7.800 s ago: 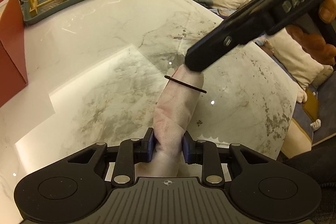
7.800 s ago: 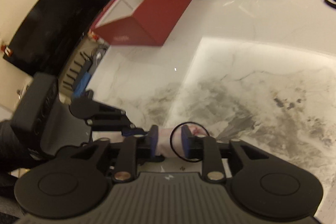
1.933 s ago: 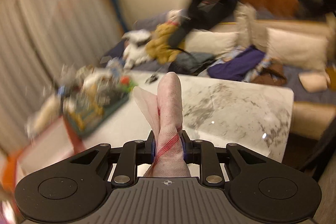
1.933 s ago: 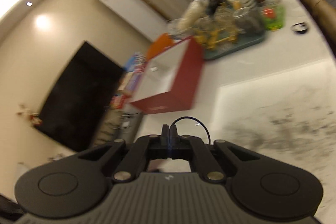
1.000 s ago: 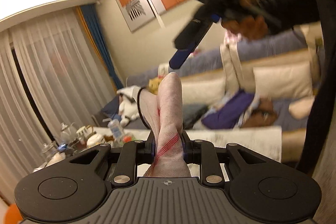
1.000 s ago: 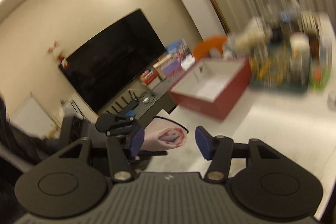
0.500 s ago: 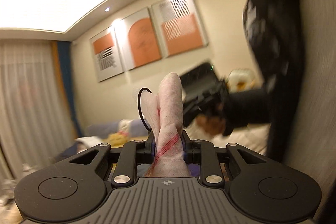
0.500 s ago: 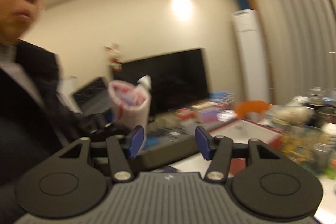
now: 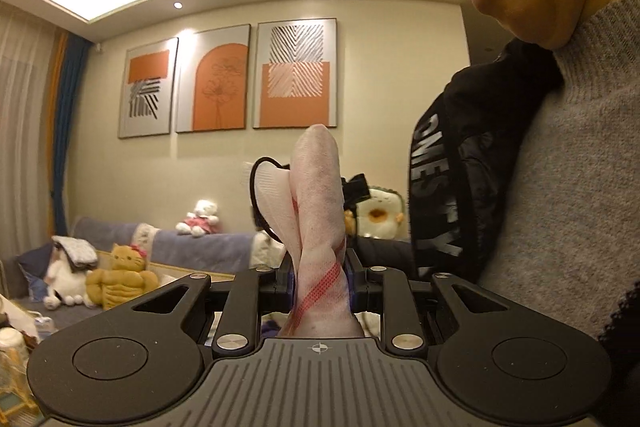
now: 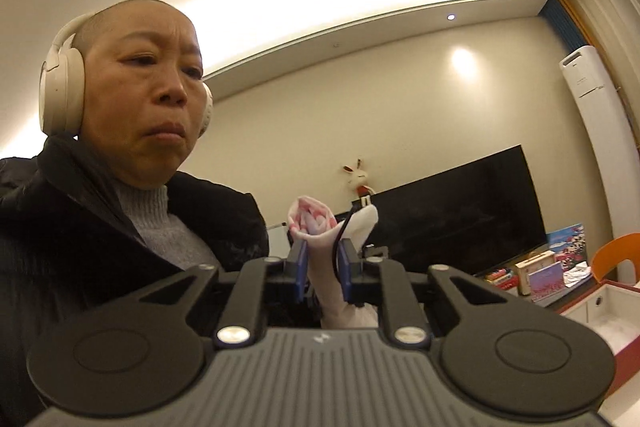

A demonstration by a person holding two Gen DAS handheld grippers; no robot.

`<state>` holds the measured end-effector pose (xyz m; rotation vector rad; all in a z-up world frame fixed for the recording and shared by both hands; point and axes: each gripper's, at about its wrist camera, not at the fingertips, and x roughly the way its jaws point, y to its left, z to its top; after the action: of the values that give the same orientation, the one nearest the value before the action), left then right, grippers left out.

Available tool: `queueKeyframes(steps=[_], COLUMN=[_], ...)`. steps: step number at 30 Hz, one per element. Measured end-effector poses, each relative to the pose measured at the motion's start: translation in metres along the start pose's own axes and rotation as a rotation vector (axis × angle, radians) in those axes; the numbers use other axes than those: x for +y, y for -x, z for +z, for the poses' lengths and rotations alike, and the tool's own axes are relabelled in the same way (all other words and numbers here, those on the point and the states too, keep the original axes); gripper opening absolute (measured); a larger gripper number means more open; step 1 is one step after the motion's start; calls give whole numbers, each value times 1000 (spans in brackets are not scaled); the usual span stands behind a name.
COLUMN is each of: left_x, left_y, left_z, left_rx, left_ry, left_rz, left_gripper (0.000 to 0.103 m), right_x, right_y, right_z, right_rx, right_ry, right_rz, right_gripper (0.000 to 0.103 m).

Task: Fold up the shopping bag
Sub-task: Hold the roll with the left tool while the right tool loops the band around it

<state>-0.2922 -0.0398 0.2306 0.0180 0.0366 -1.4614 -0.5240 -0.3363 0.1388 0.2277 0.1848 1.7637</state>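
Shopping bag [image 9: 318, 211], a thin pinkish-white fabric one with a red printed stripe, is rolled into a tight tube and held up in the air in front of the person's chest, well clear of any table. The left gripper [image 9: 320, 285] pinches the tube near its lower end, blue pads pressed against both sides, so the roll stands up and away from the gripper along the line of its fingers. A thin black elastic hair band [image 9: 256, 187] loops around a loose flap near the upper part of the roll.

From the right wrist view, the right gripper [image 10: 323, 269] faces the roll's open end: its jaws are closing, with the bag [image 10: 320, 227] and the band [image 10: 345, 227] between the blue pads, which look to be just touching the fabric on both sides. The two grippers meet nearly head-on, each at one end of the tube's long axis. The right gripper is the nearer one to the band, so seating the band further down the roll would fall to it, while the left only keeps the tube steady.
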Motion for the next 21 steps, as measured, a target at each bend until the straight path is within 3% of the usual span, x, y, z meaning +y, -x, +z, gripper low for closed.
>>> queueKeyframes(steps=[3,8,17,21], left_x=[1,4,32,34], left_y=[-1,-5,-4,-2], left_z=[-5,-8,-42,-60], left_rx=[11,24,-93,-100], left_ry=[4,70,344,382], left_rz=[5,34,-134,-139], left_gripper=[23,23,22,22], right_x=[-7,-14,-17,-18], right_y=[-4,-3,-4,-7], right_z=[-2,-2,-1,1], right_rx=[-5,4,4,-33], right_ry=[-32,-80,-131,-155], right_rz=[45,37,155,232], right_gripper=[12,8,9,10])
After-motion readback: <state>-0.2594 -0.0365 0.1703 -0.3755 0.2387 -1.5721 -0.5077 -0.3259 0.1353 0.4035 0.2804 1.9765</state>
